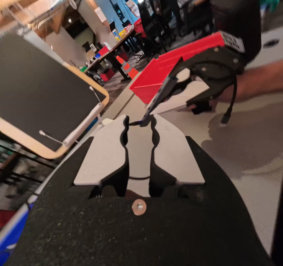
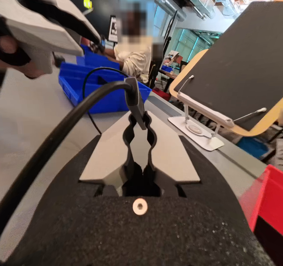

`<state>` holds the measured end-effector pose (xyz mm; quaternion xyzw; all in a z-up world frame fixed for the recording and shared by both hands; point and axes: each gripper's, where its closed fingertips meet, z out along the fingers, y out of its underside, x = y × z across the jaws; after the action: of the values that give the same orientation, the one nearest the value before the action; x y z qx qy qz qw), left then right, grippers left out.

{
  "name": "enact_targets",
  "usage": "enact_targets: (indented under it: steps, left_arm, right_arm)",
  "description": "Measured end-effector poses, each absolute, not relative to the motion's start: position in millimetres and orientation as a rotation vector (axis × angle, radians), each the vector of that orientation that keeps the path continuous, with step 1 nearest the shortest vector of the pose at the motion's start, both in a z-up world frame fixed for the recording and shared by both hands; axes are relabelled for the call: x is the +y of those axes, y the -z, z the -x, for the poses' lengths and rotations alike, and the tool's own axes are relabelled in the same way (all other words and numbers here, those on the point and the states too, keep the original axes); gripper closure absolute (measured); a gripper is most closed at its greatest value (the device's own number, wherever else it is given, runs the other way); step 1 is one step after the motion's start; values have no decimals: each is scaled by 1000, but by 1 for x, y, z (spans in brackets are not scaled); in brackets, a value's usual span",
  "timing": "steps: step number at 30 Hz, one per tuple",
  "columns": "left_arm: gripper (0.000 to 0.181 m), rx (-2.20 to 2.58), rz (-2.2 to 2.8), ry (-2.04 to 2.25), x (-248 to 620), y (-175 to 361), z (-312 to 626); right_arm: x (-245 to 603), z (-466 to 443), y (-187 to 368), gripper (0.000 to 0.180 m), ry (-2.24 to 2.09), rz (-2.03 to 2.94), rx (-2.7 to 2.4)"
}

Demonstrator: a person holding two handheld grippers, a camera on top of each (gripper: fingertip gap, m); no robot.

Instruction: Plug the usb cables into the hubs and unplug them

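Observation:
My right gripper is shut on a slim grey USB hub and holds it upright above the table. The hub's thick black cable curves off to the left. In the left wrist view the right gripper holds the hub slanted down towards my left gripper, which is open. A thin black cable's plug lies between the left fingertips and meets the hub's lower end; I cannot tell whether it is seated. The thin cable loops over the table. The left gripper shows at upper left.
A red bin stands behind the hub and also shows at lower right. A blue bin sits at the table's far side. A black board with a pale rim leans on a white stand. A person in a light shirt sits beyond.

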<state>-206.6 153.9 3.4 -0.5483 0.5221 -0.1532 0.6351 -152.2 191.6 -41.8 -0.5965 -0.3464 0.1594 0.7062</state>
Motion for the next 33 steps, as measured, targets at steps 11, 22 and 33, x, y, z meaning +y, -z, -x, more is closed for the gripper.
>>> enact_targets:
  steps: [11,22,33]
  left_arm:
    - [155,790,1496,1246,198,-3,249]
    - [156,1069,1293,1423,134,7,207]
    - [160,1123,1196,1345,120,4,204]
  right_arm:
    - [156,168,-16,171,-1225,1127,-488]
    - [137,183,-19,171,-1518,1046,-534]
    - [121,199,-14,171,-1618,1040,-620]
